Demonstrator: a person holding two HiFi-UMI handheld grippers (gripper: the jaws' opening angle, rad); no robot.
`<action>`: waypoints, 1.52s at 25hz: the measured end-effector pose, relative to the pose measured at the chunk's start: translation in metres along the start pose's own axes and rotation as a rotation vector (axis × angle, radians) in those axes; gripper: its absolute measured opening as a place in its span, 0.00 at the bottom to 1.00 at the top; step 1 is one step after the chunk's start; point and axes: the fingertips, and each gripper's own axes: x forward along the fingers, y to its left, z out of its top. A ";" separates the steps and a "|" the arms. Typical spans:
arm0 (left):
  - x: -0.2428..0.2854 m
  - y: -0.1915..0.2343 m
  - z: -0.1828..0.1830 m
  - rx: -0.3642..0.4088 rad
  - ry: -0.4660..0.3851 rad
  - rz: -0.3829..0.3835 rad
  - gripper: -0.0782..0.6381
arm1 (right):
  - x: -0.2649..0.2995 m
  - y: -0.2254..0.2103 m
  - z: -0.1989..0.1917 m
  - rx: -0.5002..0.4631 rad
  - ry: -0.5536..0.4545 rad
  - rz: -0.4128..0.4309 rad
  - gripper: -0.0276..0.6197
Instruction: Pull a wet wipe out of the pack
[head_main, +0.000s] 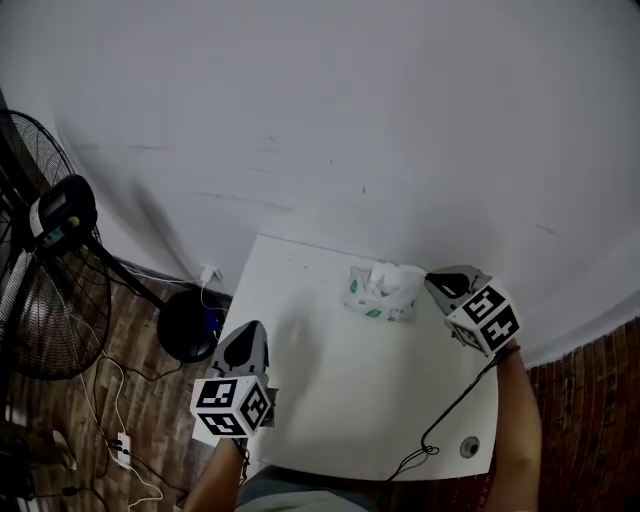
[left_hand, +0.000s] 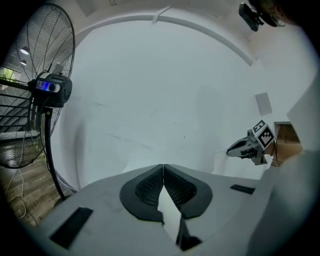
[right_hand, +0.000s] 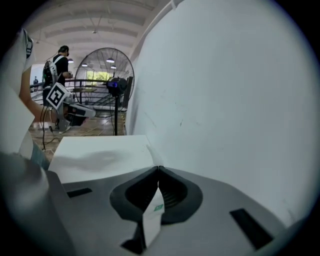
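Note:
The wet wipe pack (head_main: 368, 302), white with green print, lies at the far side of the white table (head_main: 330, 390). A crumpled white wipe (head_main: 392, 275) sticks up out of its top. My right gripper (head_main: 430, 281) reaches in from the right and touches that wipe. In the right gripper view the gripper (right_hand: 159, 168) is shut, and a white tip of the wipe (right_hand: 155, 154) pokes out past its closed pads. My left gripper (head_main: 250, 330) hovers over the table's left edge, well apart from the pack; its jaws (left_hand: 163, 165) are shut with nothing between them.
A large floor fan (head_main: 45, 290) stands left of the table, its round black base (head_main: 188, 325) by the table's corner. Cables and a power strip (head_main: 122, 446) lie on the wooden floor. A white wall rises directly behind the table. A black cable (head_main: 450, 415) crosses the table's near right.

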 end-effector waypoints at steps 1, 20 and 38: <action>-0.001 -0.003 0.004 0.004 -0.005 -0.009 0.13 | -0.009 -0.001 0.003 0.027 -0.026 -0.025 0.05; 0.022 -0.086 0.038 0.128 -0.013 -0.194 0.13 | -0.151 0.066 -0.058 0.715 -0.434 -0.740 0.05; 0.018 -0.104 0.023 0.143 0.021 -0.237 0.13 | -0.182 0.096 -0.098 0.838 -0.431 -0.844 0.05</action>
